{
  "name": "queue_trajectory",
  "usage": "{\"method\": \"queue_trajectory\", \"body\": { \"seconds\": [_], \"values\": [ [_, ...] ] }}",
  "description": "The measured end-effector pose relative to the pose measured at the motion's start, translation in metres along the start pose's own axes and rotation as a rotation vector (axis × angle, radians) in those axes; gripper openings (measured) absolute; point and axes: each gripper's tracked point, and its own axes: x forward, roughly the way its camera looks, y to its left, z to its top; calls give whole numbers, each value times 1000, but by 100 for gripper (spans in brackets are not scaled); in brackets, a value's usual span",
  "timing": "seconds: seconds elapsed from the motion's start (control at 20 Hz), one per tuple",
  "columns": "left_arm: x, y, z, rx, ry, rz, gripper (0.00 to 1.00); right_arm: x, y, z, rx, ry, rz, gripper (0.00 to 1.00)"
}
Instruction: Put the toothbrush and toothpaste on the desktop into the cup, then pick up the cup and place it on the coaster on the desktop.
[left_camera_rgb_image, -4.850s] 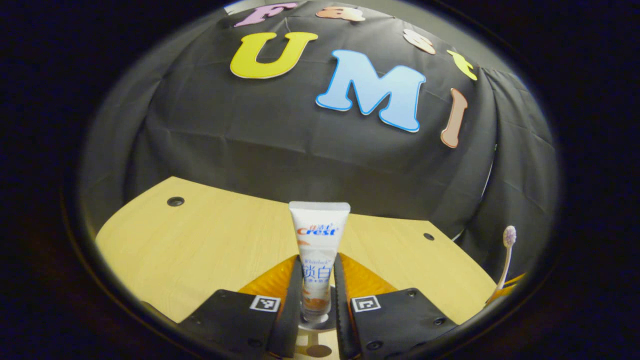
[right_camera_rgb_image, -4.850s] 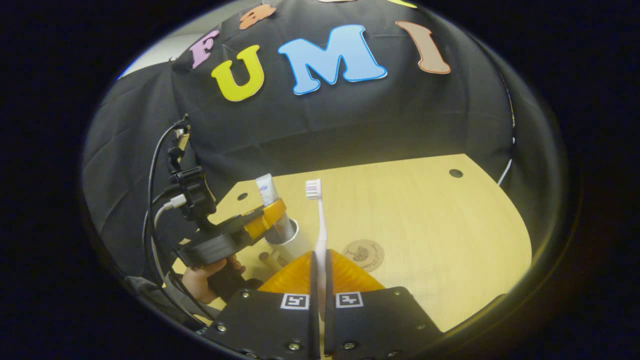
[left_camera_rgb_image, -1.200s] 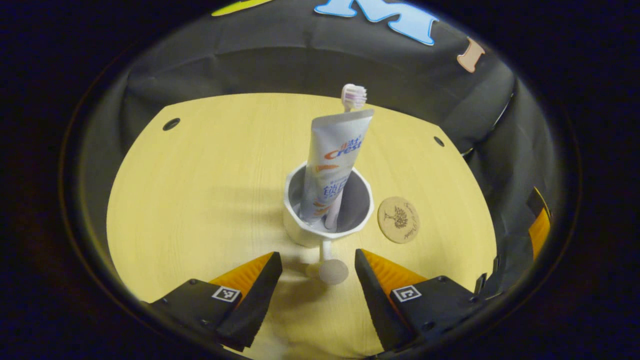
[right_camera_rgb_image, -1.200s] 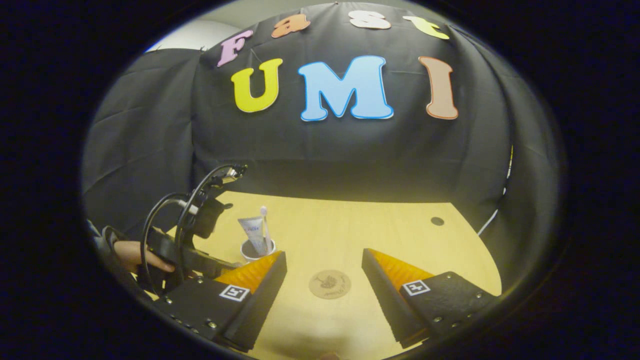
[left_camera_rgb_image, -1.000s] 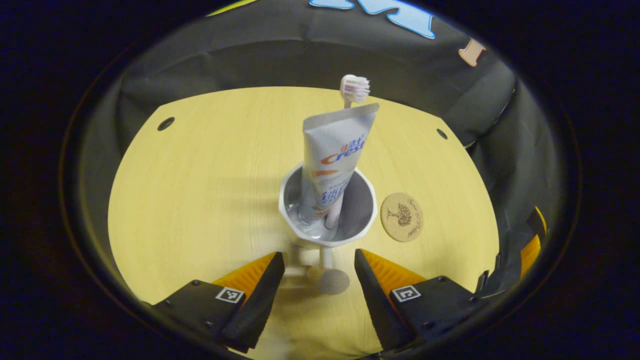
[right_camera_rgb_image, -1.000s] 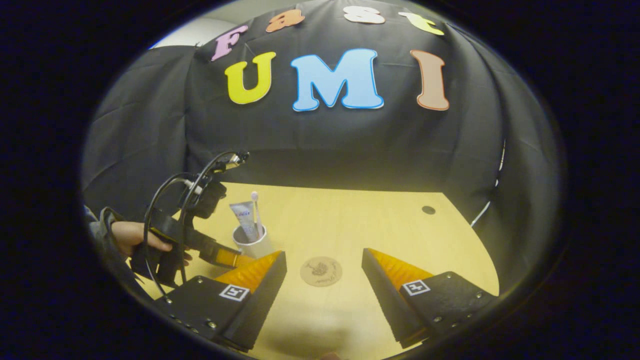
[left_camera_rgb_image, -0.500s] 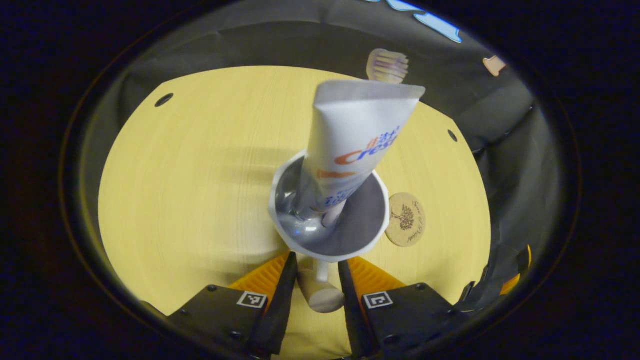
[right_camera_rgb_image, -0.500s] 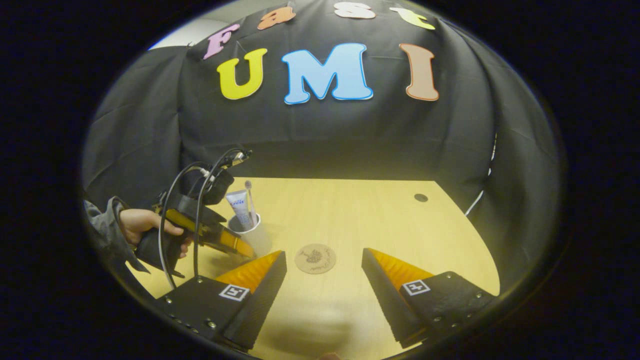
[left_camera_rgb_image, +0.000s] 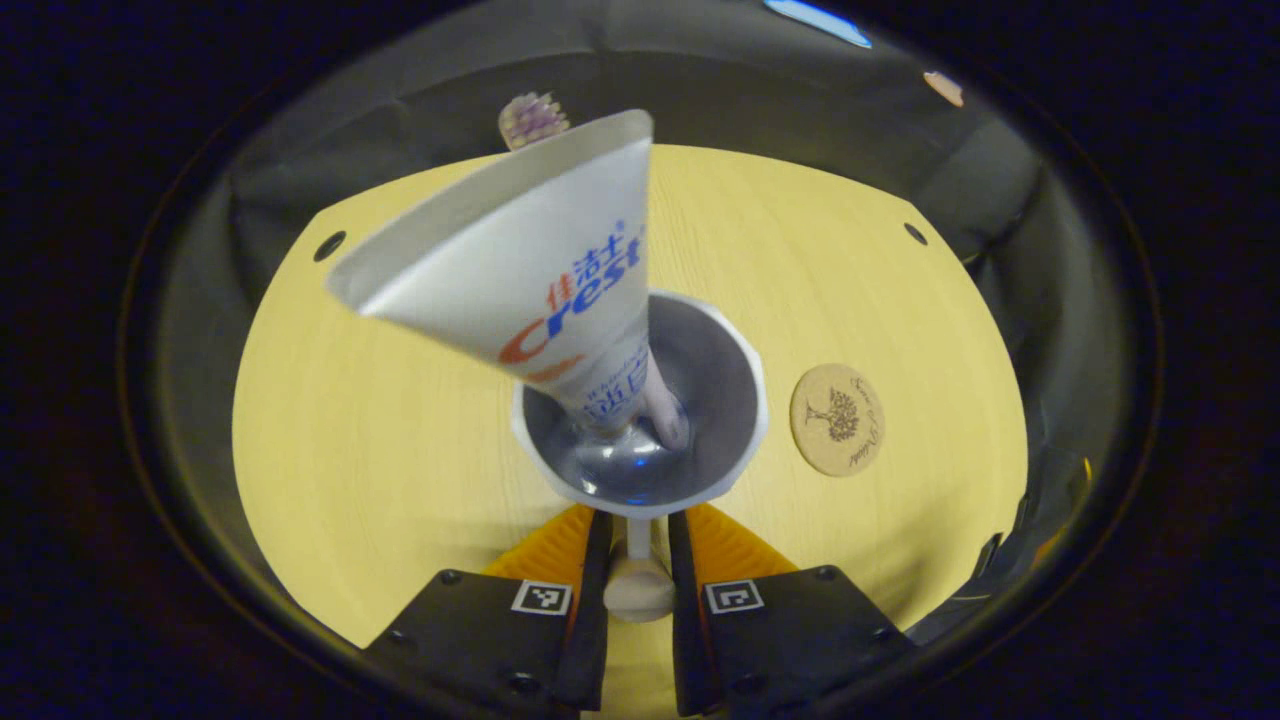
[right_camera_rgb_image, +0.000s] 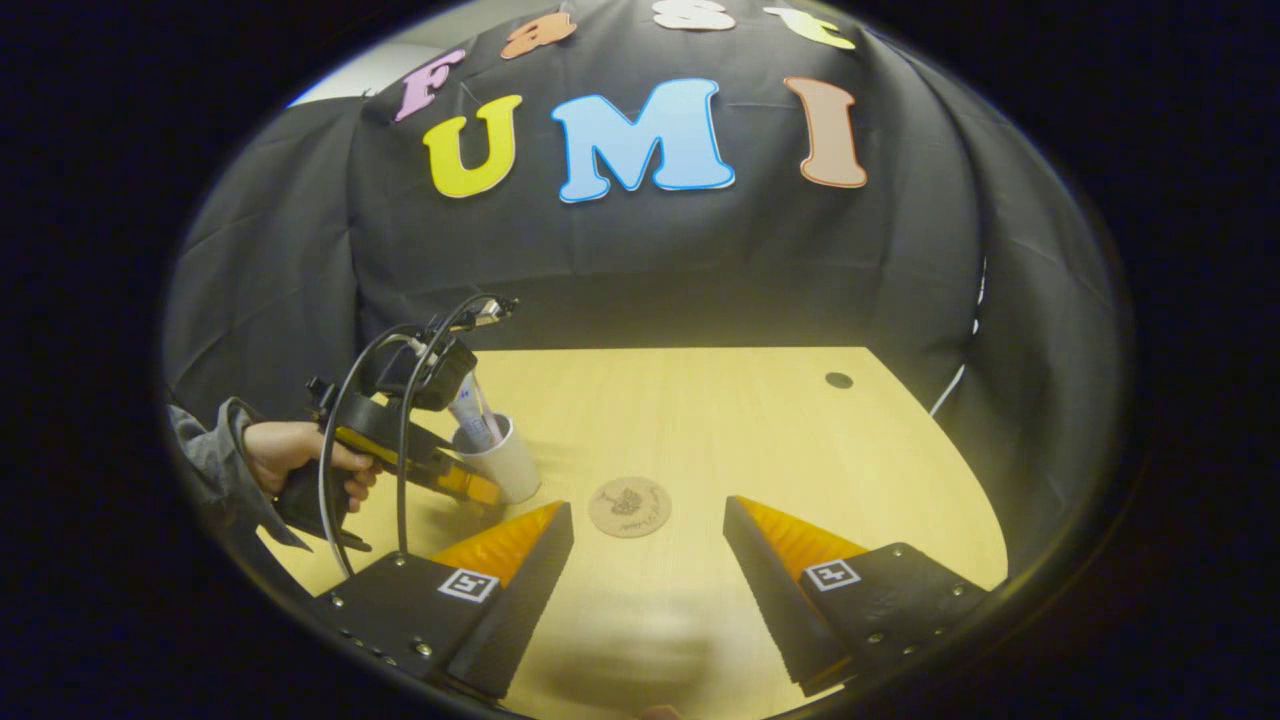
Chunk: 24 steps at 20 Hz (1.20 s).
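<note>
A white cup (left_camera_rgb_image: 716, 366) stands on the wooden desk, holding the toothpaste tube (left_camera_rgb_image: 540, 270) and the toothbrush, whose head (left_camera_rgb_image: 533, 118) pokes out behind the tube. My left gripper (left_camera_rgb_image: 637, 532) is shut on the cup's handle (left_camera_rgb_image: 638, 590), and the tube leans toward the camera. A round cork coaster (left_camera_rgb_image: 838, 418) lies just right of the cup. In the right gripper view, the cup (right_camera_rgb_image: 503, 463) looks slightly tilted, with the left gripper (right_camera_rgb_image: 445, 478) at its near side. My right gripper (right_camera_rgb_image: 648, 512) hangs open above the desk, near the coaster (right_camera_rgb_image: 629, 506).
The desk has small round holes (left_camera_rgb_image: 329, 245) (left_camera_rgb_image: 915, 233) near its far corners. A hand (right_camera_rgb_image: 290, 450) in a grey sleeve holds the left gripper, with cables looping above it. Black cloth closes the booth behind and at the sides.
My left gripper moved in and shut on the cup's handle. The toothpaste tube swung from leaning right to leaning left. The right gripper stayed open and barely moved.
</note>
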Motion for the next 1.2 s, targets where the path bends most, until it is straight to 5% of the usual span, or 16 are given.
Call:
{"method": "queue_trajectory", "body": {
  "seconds": [0.7, 1.2],
  "values": [
    [-11, -34, 6, 102, -116, 6, 32, -4, -18, -2, 26, 2, -23, 95],
    [-13, -136, 15, 199, -101, -118, 32, -11, -44, -1, 42, -6, -55, 95]
  ]
}}
